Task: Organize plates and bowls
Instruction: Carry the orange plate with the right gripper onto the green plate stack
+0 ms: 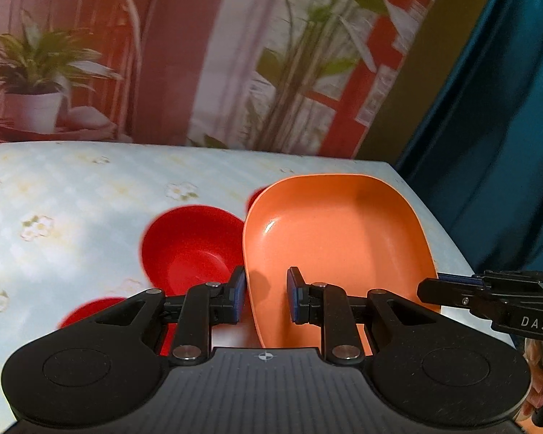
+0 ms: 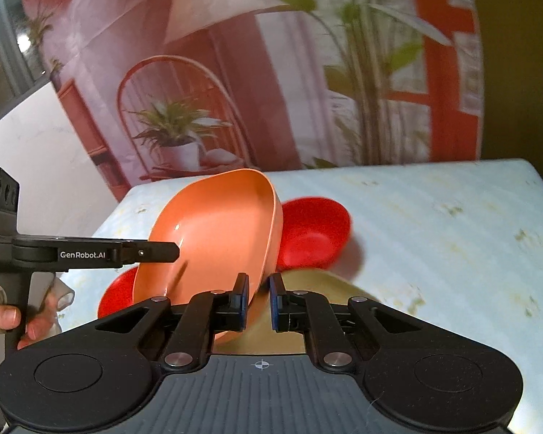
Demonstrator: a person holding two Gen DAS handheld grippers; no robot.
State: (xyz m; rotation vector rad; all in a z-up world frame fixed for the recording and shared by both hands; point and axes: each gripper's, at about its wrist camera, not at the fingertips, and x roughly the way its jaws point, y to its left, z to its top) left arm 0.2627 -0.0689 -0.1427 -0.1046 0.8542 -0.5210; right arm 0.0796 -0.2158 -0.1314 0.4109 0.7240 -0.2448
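Note:
An orange squarish dish [image 1: 336,238] is lifted and tilted above the table. My left gripper [image 1: 265,298] straddles its near-left rim, jaws apart with a clear gap. My right gripper [image 2: 259,302] is narrowed on the dish's [image 2: 217,238] right rim. The right gripper also shows in the left wrist view [image 1: 449,289] at the dish's right edge. A red bowl [image 1: 192,249] sits on the table left of the dish; it also shows in the right wrist view [image 2: 313,235]. A second red bowl [image 1: 90,311] lies nearer. A pale yellow-green plate [image 2: 329,289] lies under the dish.
The table [image 1: 72,188] has a pale floral cloth. A printed backdrop with plants stands behind it [image 1: 235,54]. A teal curtain [image 1: 496,144] hangs right of the table's edge. The other hand-held gripper [image 2: 90,253] reaches in from the left.

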